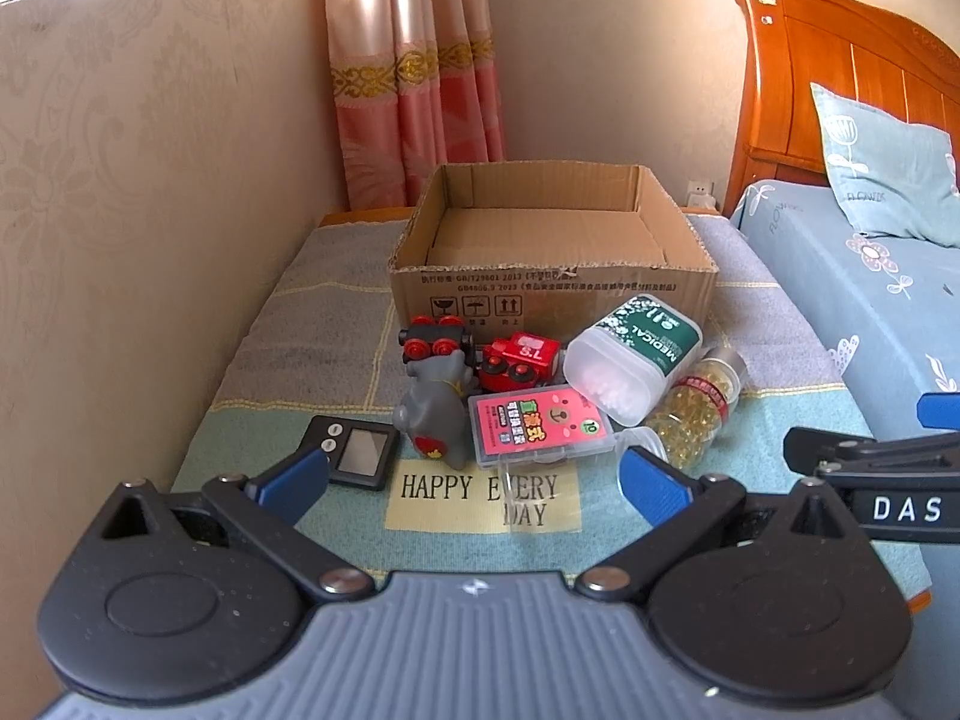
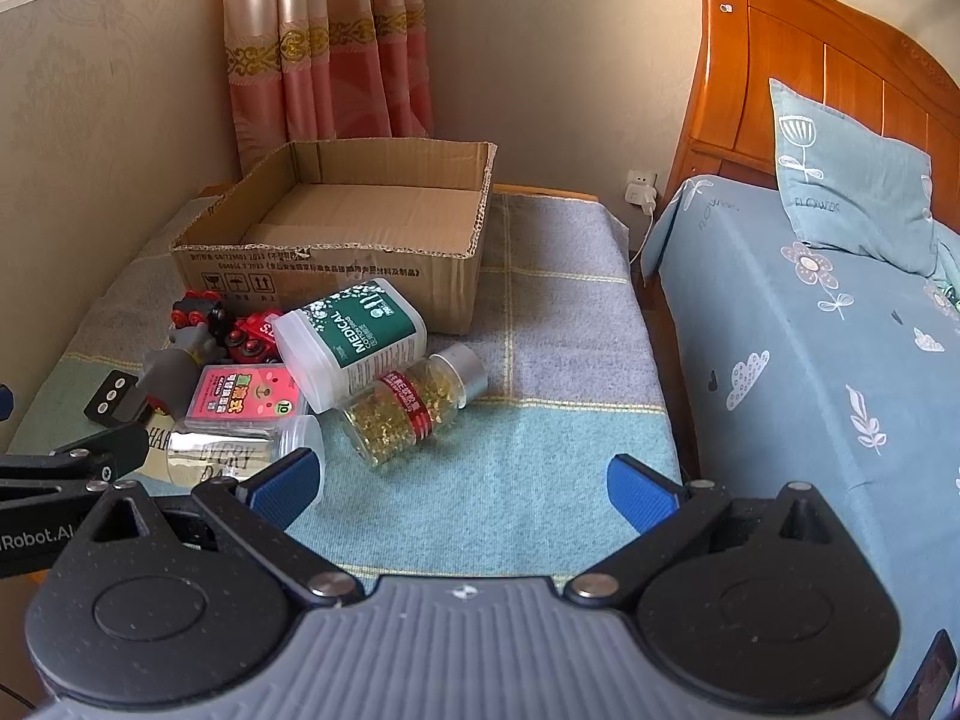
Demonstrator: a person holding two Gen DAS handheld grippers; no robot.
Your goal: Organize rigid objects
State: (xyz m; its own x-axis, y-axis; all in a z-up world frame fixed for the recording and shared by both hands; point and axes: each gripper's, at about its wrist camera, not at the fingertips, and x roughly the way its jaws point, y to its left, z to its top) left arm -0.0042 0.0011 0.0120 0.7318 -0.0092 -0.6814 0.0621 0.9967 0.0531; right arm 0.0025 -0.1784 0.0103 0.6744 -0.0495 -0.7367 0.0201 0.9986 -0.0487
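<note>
both claws — left claw (image 1: 474, 480), right claw (image 2: 462, 489) — spread wide, grasping nothing; cardboard box (image 1: 420, 228) open-topped behind the clutter.

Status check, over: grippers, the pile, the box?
Left gripper open, right gripper open, both empty. Cardboard box empty; pile untouched in front, medical jar leaning on capsule bottle. Nothing blocking.
</note>
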